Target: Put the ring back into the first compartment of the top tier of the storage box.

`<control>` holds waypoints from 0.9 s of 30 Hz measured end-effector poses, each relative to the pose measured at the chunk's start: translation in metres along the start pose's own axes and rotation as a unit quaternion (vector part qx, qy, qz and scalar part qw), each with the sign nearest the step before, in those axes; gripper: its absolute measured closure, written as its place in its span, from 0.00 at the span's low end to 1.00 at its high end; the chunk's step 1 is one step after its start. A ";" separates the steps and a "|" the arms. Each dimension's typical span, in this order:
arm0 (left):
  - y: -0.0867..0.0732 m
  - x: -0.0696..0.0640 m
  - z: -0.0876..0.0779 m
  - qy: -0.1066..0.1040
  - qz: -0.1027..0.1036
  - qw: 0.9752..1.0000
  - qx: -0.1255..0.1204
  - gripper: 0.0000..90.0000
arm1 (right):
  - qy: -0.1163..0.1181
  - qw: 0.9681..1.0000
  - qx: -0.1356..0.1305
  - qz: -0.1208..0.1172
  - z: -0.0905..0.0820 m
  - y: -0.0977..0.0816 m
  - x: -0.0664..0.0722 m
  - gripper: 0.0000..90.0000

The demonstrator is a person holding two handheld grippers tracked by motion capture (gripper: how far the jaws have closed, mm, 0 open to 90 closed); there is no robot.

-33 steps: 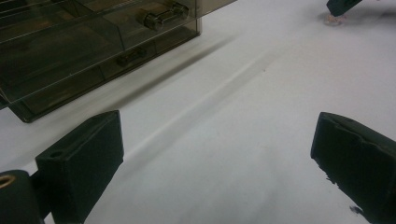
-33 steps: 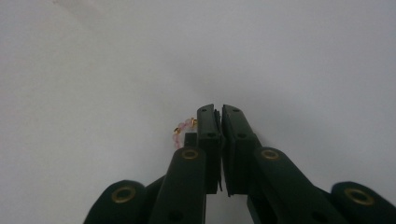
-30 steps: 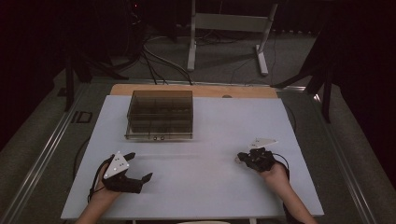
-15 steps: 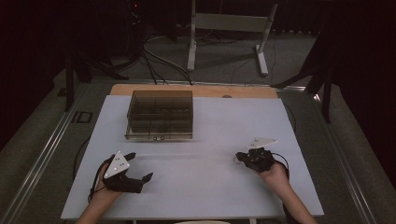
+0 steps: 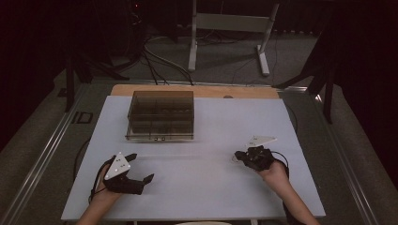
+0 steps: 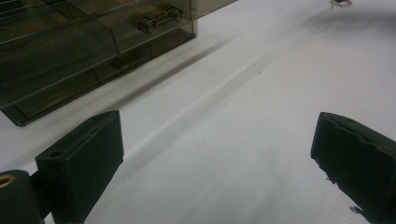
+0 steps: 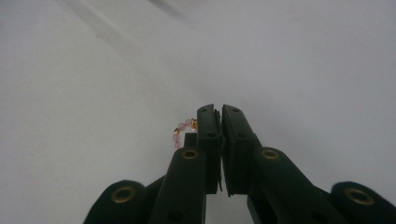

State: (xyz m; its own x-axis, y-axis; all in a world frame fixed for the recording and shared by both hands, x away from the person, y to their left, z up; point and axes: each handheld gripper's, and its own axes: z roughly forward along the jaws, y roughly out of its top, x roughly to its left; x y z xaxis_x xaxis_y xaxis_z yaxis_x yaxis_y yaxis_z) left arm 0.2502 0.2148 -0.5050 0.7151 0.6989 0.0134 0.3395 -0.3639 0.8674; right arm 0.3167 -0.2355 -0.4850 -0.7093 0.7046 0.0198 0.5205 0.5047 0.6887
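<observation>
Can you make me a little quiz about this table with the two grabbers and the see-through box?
1. True or false: the left gripper is wide open.
2. What peeks out beside the right gripper? A) pink beads B) a spoon C) a key
3. Fill in: the box has little ____ with handles at its front.

Key: 1 true. 2 A; its jaws are shut on them. 3 drawers.

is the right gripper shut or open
Shut: the right gripper has its jaws pressed together on a pink bead strand that pokes out beside them.
</observation>
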 end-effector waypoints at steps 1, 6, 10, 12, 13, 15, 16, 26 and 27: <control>0.000 0.000 0.000 0.000 0.001 1.000 0.000 0.05 | 0.000 1.000 -0.001 -0.003 0.000 0.002 0.001 0.97; 0.000 0.000 0.000 0.000 -0.002 1.000 0.000 0.05 | 0.003 1.000 -0.001 -0.005 0.001 0.009 0.003 0.97; 0.000 0.000 0.000 0.000 0.000 1.000 0.001 0.05 | 0.008 1.000 0.000 -0.009 0.003 0.014 0.005 0.98; 0.000 0.000 0.000 0.000 0.002 1.000 0.002 0.05 | 0.010 1.000 -0.001 -0.011 0.004 0.016 0.006 0.97; 0.000 0.000 0.000 0.000 0.002 1.000 0.002 0.05 | 0.010 1.000 -0.001 -0.011 0.004 0.016 0.006 0.97; 0.000 0.000 0.000 0.000 0.003 1.000 0.001 0.05 | 0.012 1.000 0.001 -0.016 0.005 0.021 0.008 0.97; 0.000 0.000 0.000 0.000 0.002 1.000 0.000 0.05 | 0.012 1.000 0.002 -0.016 0.005 0.022 0.009 0.97; 0.000 0.000 -0.001 0.000 0.002 1.000 0.001 0.05 | 0.020 0.999 0.000 -0.026 0.009 0.036 0.013 0.97; 0.000 0.000 -0.001 -0.001 0.002 1.000 0.000 0.05 | 0.019 0.999 0.001 -0.026 0.009 0.037 0.013 0.97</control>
State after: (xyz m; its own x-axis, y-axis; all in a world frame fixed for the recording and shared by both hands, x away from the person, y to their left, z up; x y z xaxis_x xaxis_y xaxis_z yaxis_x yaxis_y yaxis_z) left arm 0.2495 0.2150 -0.5049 0.7176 0.6963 0.0162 0.3366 -0.3670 0.8672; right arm 0.3312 -0.2029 -0.4657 -0.7535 0.6573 0.0112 0.4826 0.5415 0.6884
